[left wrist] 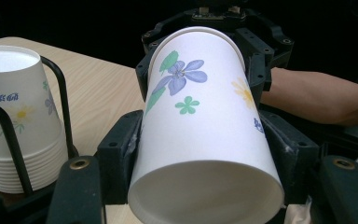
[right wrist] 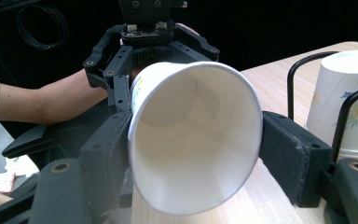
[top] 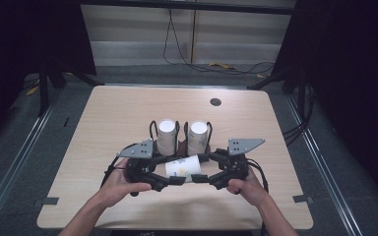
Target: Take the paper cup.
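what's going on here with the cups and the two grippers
A person holds one flowered paper cup sideways above the table, between both grippers. The left gripper is clamped on its base end; the right gripper has its jaws around the open rim end. Behind stand two upside-down cup stacks in a black wire rack.

— What's carrying everything?

— From my seat, a pale wooden worktop (top: 128,113) with rounded corners (a small dark round hole (top: 215,102) near its far edge).

— What's on it?

— I see a black wire rack (top: 179,142) at mid-worktop, holding two upturned paper-cup stacks (top: 166,136).
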Demonstrator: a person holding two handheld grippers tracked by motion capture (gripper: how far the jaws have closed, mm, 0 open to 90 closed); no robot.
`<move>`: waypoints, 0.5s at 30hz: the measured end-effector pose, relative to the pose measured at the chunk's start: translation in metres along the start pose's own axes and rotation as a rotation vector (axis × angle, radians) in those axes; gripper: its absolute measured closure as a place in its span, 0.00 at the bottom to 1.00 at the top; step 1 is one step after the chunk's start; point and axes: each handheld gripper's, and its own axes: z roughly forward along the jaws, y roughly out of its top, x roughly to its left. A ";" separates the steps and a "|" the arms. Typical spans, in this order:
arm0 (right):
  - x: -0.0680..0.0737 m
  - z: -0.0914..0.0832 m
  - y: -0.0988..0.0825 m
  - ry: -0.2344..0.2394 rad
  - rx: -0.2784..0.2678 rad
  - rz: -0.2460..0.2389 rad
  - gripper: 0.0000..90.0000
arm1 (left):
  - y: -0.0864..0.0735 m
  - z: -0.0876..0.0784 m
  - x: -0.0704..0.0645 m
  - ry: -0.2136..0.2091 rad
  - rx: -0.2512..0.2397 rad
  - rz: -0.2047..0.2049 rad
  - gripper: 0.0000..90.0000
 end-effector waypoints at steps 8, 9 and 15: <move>0.001 0.002 0.001 0.007 -0.007 0.008 0.27 | 0.001 -0.001 -0.001 -0.006 0.001 0.000 0.40; 0.001 0.002 0.001 0.008 -0.007 0.008 0.26 | 0.001 0.000 -0.001 -0.009 0.000 -0.001 0.40; 0.002 0.004 0.001 0.024 0.000 0.004 0.29 | 0.001 0.000 -0.001 -0.022 0.008 -0.002 0.40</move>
